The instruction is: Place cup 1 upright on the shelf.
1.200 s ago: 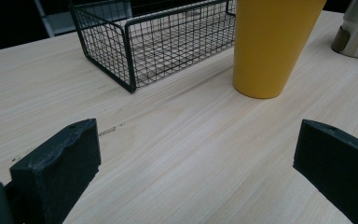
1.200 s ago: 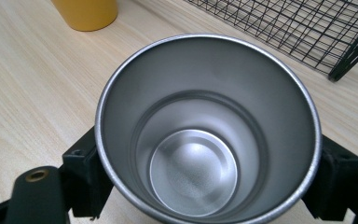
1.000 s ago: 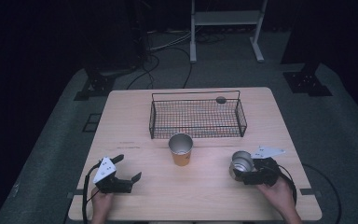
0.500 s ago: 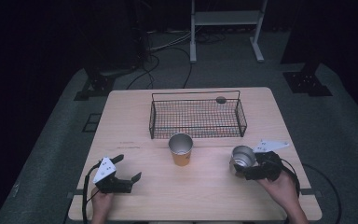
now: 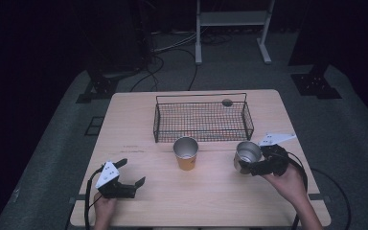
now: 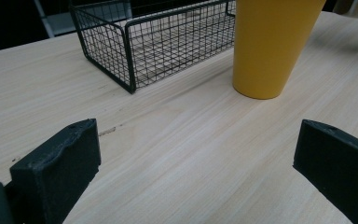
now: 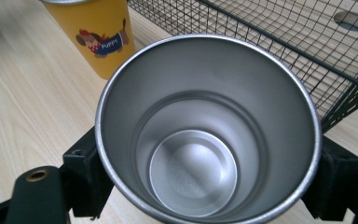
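I hold the steel cup (image 5: 247,155) in my right gripper (image 5: 263,162), its two jaws pressed against opposite sides of the cup wall just under the rim. In the right gripper view the steel cup (image 7: 207,130) is empty and its mouth faces the camera; in the high view it is tilted and lifted clear of the table (image 5: 211,191), near the right front corner of the wire basket (image 5: 201,120). The yellow cup (image 5: 186,153) stands upright on the table just in front of the basket, apart from the steel cup. My left gripper (image 5: 124,179) rests low at the front left of the table, jaws spread wide with nothing between them.

Status, as I judge it: pick-up of the steel cup is complete. Placement remains, either into the basket or beside it. The yellow cup is not yet handled.
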A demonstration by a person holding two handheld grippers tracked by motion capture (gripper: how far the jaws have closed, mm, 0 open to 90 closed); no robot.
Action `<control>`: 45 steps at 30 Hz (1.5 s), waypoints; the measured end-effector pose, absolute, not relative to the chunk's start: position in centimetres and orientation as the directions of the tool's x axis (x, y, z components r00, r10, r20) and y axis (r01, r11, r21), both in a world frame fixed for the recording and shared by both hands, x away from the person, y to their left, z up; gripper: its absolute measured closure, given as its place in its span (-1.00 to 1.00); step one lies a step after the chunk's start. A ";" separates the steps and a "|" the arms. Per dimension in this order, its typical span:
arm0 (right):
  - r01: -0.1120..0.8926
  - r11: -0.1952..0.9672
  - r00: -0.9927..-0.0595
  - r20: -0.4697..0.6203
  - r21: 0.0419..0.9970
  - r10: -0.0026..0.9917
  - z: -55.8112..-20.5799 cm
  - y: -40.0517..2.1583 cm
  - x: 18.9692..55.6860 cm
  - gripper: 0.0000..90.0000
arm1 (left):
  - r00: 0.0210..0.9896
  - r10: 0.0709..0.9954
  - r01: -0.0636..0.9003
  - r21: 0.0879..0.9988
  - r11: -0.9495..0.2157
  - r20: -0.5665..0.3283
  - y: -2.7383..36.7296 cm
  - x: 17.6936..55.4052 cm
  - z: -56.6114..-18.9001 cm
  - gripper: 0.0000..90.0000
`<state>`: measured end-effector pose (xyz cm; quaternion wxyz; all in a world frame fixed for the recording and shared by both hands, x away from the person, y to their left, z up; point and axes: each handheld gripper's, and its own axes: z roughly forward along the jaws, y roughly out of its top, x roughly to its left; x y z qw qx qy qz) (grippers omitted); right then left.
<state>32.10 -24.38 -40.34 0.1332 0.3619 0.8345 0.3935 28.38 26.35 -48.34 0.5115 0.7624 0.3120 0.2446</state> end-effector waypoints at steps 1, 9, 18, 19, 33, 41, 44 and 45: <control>0.496 0.431 -0.706 0.061 0.754 0.706 -40.0 -24.4 32.3 -0.61 | 0.685 0.726 0.225 0.933 -0.282 0.054 26.4 28.4 -48.3 -1.00; 0.489 0.438 -0.714 0.058 0.754 0.698 -39.1 -24.3 32.9 -0.61 | 0.686 0.726 0.225 0.932 -0.283 0.054 26.3 28.4 -48.3 -1.00; 0.486 0.456 -0.725 0.052 0.745 0.687 -38.1 -23.8 33.7 -0.61 | 0.686 0.725 0.225 0.932 -0.283 0.055 26.3 28.4 -48.3 -1.00; 0.484 0.458 -0.727 0.051 0.746 0.685 -37.8 -23.7 33.9 -0.61 | 0.686 0.725 0.225 0.932 -0.283 0.055 26.3 28.4 -48.3 -1.00; 0.488 0.459 -0.731 0.060 0.743 0.680 -36.2 -23.3 35.1 -0.61 | 0.686 0.726 0.225 0.934 -0.278 0.050 26.4 28.4 -48.4 -1.00; 0.484 0.462 -0.735 0.059 0.743 0.675 -35.7 -23.1 36.0 -0.61 | 0.686 0.725 0.224 0.934 -0.277 0.051 26.4 28.4 -48.4 -1.00; 0.493 0.459 -0.729 0.063 0.740 0.682 -35.4 -23.0 36.4 -0.61 | 0.687 0.725 0.224 0.934 -0.278 0.051 26.4 28.3 -48.4 -1.00; 0.491 0.462 -0.729 0.057 0.738 0.682 -35.3 -23.0 36.7 -0.61 | 0.687 0.725 0.223 0.934 -0.277 0.051 26.4 28.4 -48.4 -1.00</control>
